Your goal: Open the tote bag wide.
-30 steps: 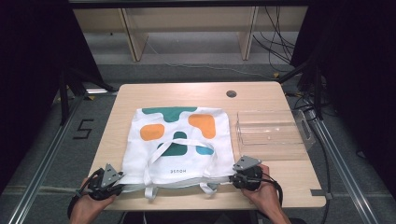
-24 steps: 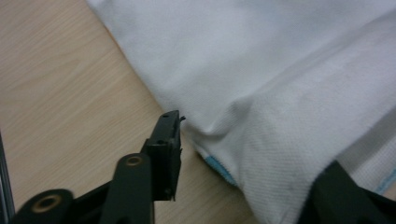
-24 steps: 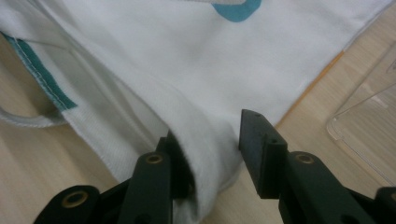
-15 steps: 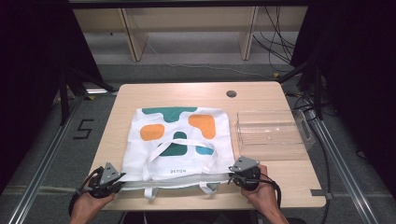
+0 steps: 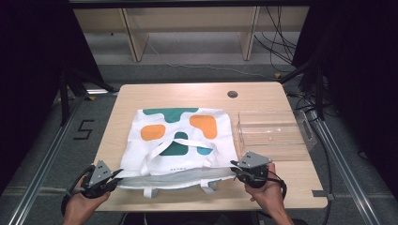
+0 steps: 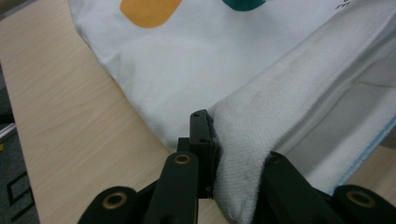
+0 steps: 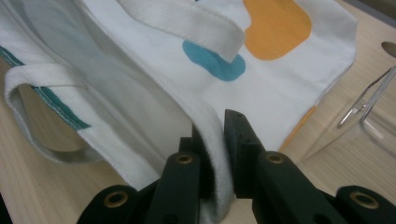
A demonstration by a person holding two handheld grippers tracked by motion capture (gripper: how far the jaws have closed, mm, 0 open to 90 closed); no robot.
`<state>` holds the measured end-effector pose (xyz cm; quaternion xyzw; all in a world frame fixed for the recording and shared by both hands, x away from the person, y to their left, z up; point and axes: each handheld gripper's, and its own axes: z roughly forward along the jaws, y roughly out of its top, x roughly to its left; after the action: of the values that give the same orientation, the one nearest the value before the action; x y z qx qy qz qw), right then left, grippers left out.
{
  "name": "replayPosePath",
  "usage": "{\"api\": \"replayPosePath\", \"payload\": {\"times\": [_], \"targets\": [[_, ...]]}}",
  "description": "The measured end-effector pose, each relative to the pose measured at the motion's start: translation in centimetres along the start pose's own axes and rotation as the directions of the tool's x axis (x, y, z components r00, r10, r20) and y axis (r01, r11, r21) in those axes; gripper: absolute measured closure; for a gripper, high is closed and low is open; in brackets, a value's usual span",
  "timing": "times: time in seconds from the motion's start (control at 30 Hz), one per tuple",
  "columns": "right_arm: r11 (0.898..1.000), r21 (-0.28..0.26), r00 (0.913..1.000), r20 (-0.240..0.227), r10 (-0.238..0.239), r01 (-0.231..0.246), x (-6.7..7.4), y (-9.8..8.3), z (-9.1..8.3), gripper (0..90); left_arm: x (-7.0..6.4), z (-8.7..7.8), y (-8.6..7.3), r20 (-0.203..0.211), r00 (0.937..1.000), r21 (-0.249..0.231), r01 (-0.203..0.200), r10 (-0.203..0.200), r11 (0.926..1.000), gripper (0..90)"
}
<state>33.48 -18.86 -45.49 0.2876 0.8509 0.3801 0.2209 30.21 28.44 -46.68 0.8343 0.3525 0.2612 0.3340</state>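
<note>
I have the left claw (image 5: pixel 114 177) and right claw (image 5: pixel 234 169), jaws just closed, clamped on the bag's (image 5: pixel 180 140) near hem corners.

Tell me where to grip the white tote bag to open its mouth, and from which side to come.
Grip the tote bag by the top layer of its hemmed rim, at the two near corners, coming in from the table's near edge. The mouth faces the person, and the stiff hem gives the jaws something to pinch. The left gripper and right gripper are shut there.
</note>
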Motion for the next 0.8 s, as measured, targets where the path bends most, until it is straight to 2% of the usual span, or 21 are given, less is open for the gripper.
{"api": "replayPosePath", "payload": {"times": [0.03,0.07,0.1,0.13,0.17,0.2,0.23,0.27,0.3,0.37,0.4,0.43,0.47,0.5,0.57,0.7,0.77,0.8], "targets": [[1.000,-0.006,1.0000,0.003,0.003,-0.003,0.0,0.2,-0.1,83.5,0.0,-0.1,0.2,-0.002,1.0000,-0.002,0.000,0.000,1.0000,83.2],[1.000,-0.006,1.0000,0.000,0.000,0.000,-0.1,0.4,-0.2,83.6,0.2,-0.2,0.5,-0.001,0.9999,-0.010,-0.016,0.016,0.9998,83.2],[1.000,-0.014,0.9999,-0.001,-0.011,0.011,-0.2,0.7,-0.4,83.9,0.3,-0.3,0.7,0.002,1.0000,-0.025,-0.006,0.006,0.9997,83.3],[1.000,-0.021,1.0000,0.007,-0.003,0.003,-0.2,0.9,-0.5,84.0,0.3,-0.6,1.0,-0.021,0.9997,-0.034,0.009,-0.010,0.9994,83.7],[1.000,-0.030,1.0000,0.006,-0.003,0.003,-0.3,1.1,-0.7,84.2,0.6,-0.8,1.4,-0.011,0.9995,-0.047,-0.030,0.030,0.9984,84.8],[0.999,-0.032,0.9999,0.008,-0.011,0.011,-0.4,1.5,-1.0,84.4,0.8,-1.2,1.9,-0.020,0.9989,-0.055,-0.044,0.042,0.9975,84.9],[0.999,-0.035,0.9999,0.010,-0.010,0.010,-0.5,1.9,-1.3,84.7,0.8,-1.4,2.2,-0.027,0.9990,-0.066,-0.037,0.035,0.9971,85.0],[0.999,-0.044,0.9996,0.008,-0.026,0.027,-0.6,2.2,-1.4,84.8,0.9,-1.7,2.7,-0.039,0.9989,-0.088,-0.031,0.028,0.9956,85.1],[0.998,-0.059,0.9996,0.014,-0.023,0.024,-0.7,2.7,-1.7,85.0,1.0,-2.1,3.4,-0.056,0.9981,-0.102,-0.031,0.026,0.9943,85.2],[0.996,-0.080,0.9989,0.022,-0.043,0.044,-1.1,3.8,-2.3,85.2,1.3,-2.9,4.6,-0.110,0.9914,-0.110,-0.082,0.070,0.9906,85.5],[0.994,-0.089,0.9984,0.021,-0.053,0.055,-1.3,4.5,-2.7,85.3,1.4,-3.2,5.0,-0.131,0.9898,-0.118,-0.072,0.057,0.9904,85.6],[0.994,-0.092,0.9983,0.023,-0.053,0.055,-1.5,5.0,-2.9,85.5,1.7,-3.7,5.6,-0.135,0.9890,-0.134,-0.079,0.061,0.9878,85.7],[0.992,-0.098,0.9970,0.028,-0.072,0.075,-1.8,5.6,-3.2,85.5,2.0,-4.0,6.1,-0.145,0.9874,-0.151,-0.086,0.064,0.9848,85.7],[0.991,-0.107,0.9960,0.035,-0.082,0.086,-2.0,6.1,-3.6,85.6,2.2,-4.5,6.7,-0.149,0.9875,-0.174,-0.077,0.051,0.9817,85.7],[0.986,-0.119,0.9925,0.054,-0.110,0.115,-2.4,7.5,-4.5,85.7,2.5,-5.3,7.7,-0.170,0.9836,-0.186,-0.093,0.061,0.9781,85.8],[0.979,-0.159,0.9912,0.063,-0.116,0.125,-3.1,9.7,-5.9,86.0,3.1,-7.0,9.4,-0.186,0.9813,-0.237,-0.093,0.048,0.9670,85.9],[0.977,-0.177,0.9917,0.061,-0.113,0.122,-3.6,11.0,-6.8,86.2,3.5,-7.5,10.2,-0.189,0.9809,-0.268,-0.097,0.046,0.9585,85.9],[0.976,-0.183,0.9927,0.058,-0.106,0.115,-3.7,11.5,-7.1,86.2,3.7,-7.7,10.5,-0.187,0.9816,-0.270,-0.087,0.037,0.9588,85.9]]}}
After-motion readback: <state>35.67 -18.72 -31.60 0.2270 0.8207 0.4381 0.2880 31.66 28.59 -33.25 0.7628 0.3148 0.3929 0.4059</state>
